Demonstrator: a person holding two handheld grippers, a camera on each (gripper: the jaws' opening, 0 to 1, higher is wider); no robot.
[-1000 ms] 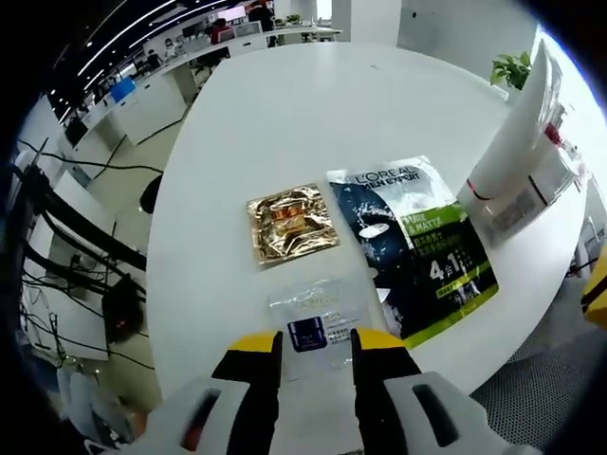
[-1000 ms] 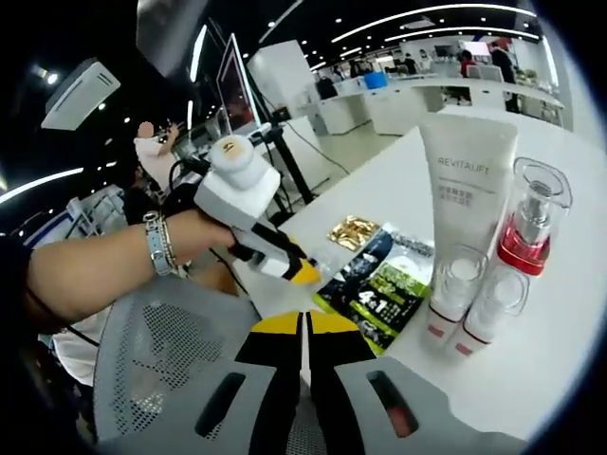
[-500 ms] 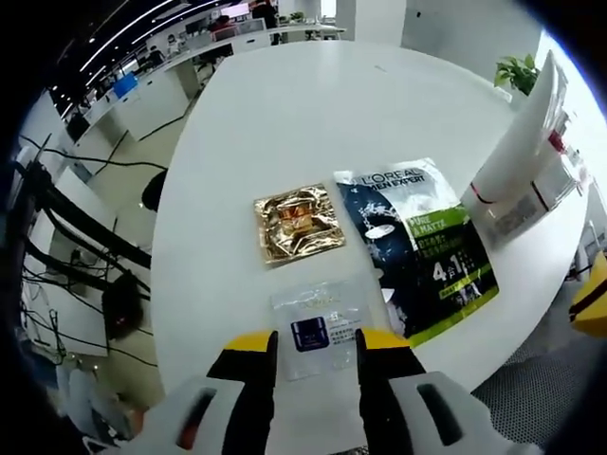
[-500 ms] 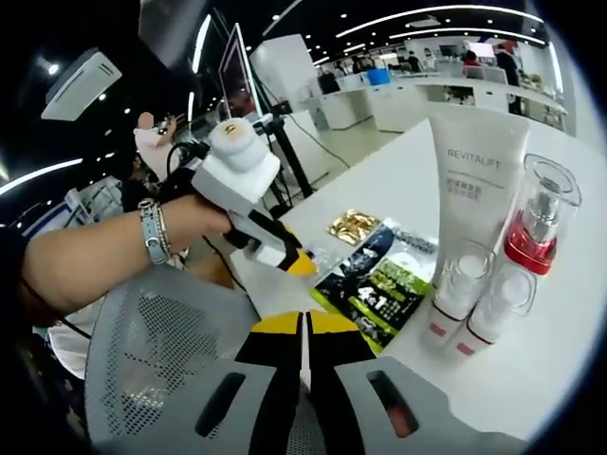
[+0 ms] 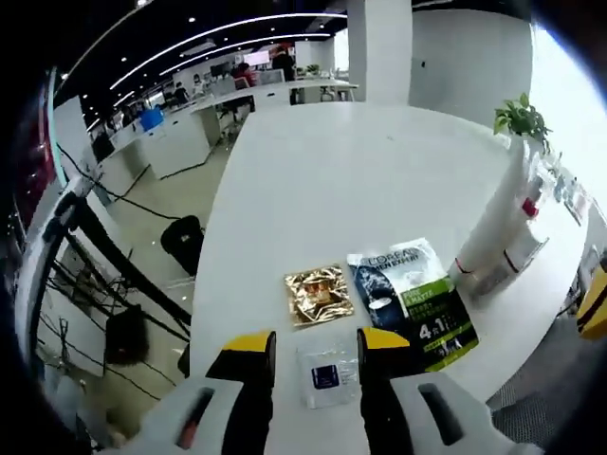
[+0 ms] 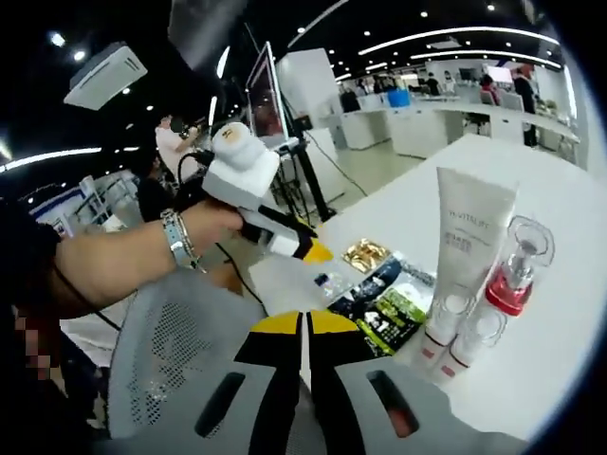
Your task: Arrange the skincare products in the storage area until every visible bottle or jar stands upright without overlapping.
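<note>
The left tool hangs above the near edge of the white tabletop, its jaws parted with nothing between them. Seen through the gap lies a clear sachet, flat on the tabletop. That pose suits a descent onto the sachet, though I cannot tell whether it is the aim. Just beyond it lies a gold sachet, and right of that a dark and green pack, also flat; all three lie side by side without overlapping.

The right tool has its jaws pressed together on nothing and is held back over a grey mesh chair, off the near edge, probably waiting. From there the left tool shows in the person's hand, over the sachets.

The upright products stand grouped at the right end: a white tube on its cap, a red pump bottle just beside it, and two small jars in front, close together, none leaning. So the bottles and jars already look arranged; only the flat packs lie down.

Compared with a second ago, the left gripper view takes in far more of the tabletop and room, and the sachets look smaller: the left tool has lifted away. The things themselves lie as they did. The right tool has also drawn back slightly.
</note>
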